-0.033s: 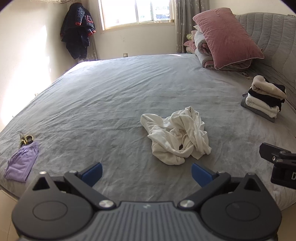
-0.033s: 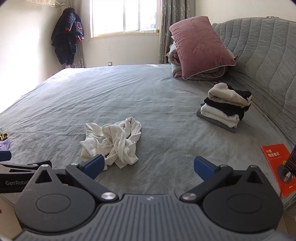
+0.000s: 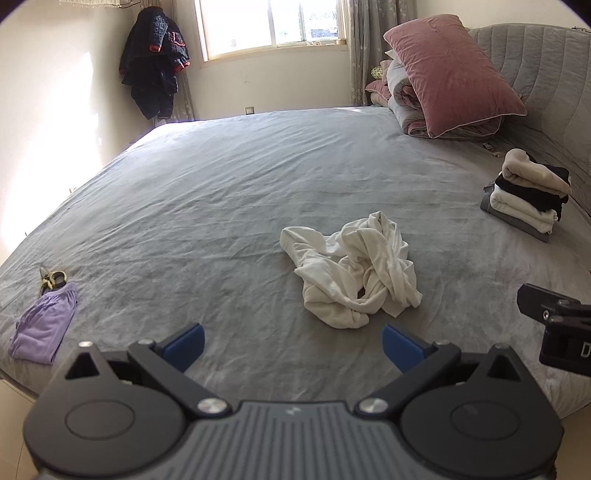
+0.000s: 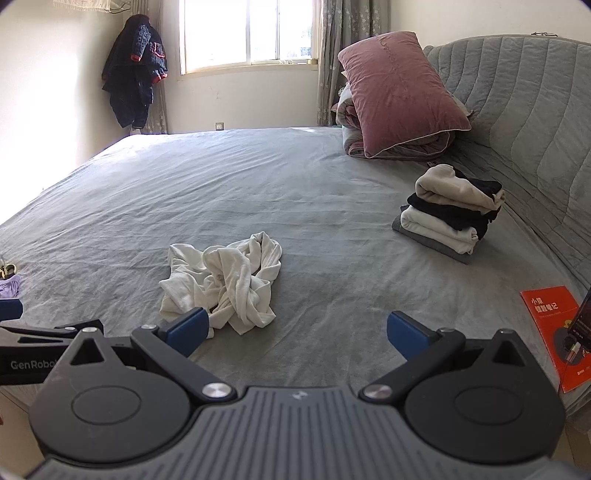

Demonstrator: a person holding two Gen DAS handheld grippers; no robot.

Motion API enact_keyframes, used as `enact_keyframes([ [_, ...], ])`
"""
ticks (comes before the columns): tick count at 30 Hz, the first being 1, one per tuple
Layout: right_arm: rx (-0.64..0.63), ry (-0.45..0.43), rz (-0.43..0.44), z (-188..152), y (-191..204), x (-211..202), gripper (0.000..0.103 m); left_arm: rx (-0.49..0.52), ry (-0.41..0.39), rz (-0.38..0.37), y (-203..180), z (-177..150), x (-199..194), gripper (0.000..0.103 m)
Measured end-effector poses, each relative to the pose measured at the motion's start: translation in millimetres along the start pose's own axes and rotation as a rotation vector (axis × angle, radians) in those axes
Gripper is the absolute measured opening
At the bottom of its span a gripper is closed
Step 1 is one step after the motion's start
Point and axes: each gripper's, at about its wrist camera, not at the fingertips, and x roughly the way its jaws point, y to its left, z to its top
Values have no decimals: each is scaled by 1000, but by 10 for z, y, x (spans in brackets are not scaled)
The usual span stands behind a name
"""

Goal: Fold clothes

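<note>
Left gripper (image 3: 293, 345): jaws spread wide, holding nothing, positioned above the near edge of the bed (image 3: 221, 192). Its blue pads (image 3: 184, 341) are clear of all fabric.

Right gripper (image 4: 297, 332): jaws likewise spread wide and empty, also above the near edge of the bed. In the right wrist view its left pad overlaps the near corner of the white garment (image 4: 221, 280); contact cannot be determined from this view. Part of the right gripper body shows at the right edge of the left wrist view.

Work item: the white garment lies crumpled and twisted on the grey sheet, near the middle of the bed's front half, ahead of both grippers.

Other items on the bed:
- Stack (image 4: 452, 210) of folded clothes, beige on top, then black, white and grey, at the right side near the headboard (image 4: 535, 110).
- Pink pillow (image 4: 399, 92) leaning on a rolled quilt at the far right.
- Purple cloth (image 3: 44, 325) at the left edge, with scissors (image 3: 51, 278) just beyond it.
- Red booklet (image 4: 554, 332) at the near right corner.

A dark jacket (image 3: 155, 62) hangs in the far left corner, beside the window (image 3: 269, 22).
</note>
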Motion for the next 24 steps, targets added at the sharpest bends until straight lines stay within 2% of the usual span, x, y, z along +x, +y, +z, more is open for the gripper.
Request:
enact_keyframes([
  [24,-27,-11,-20,-10,73,-32,103,30,-12,2,-35,-33,-14,103],
])
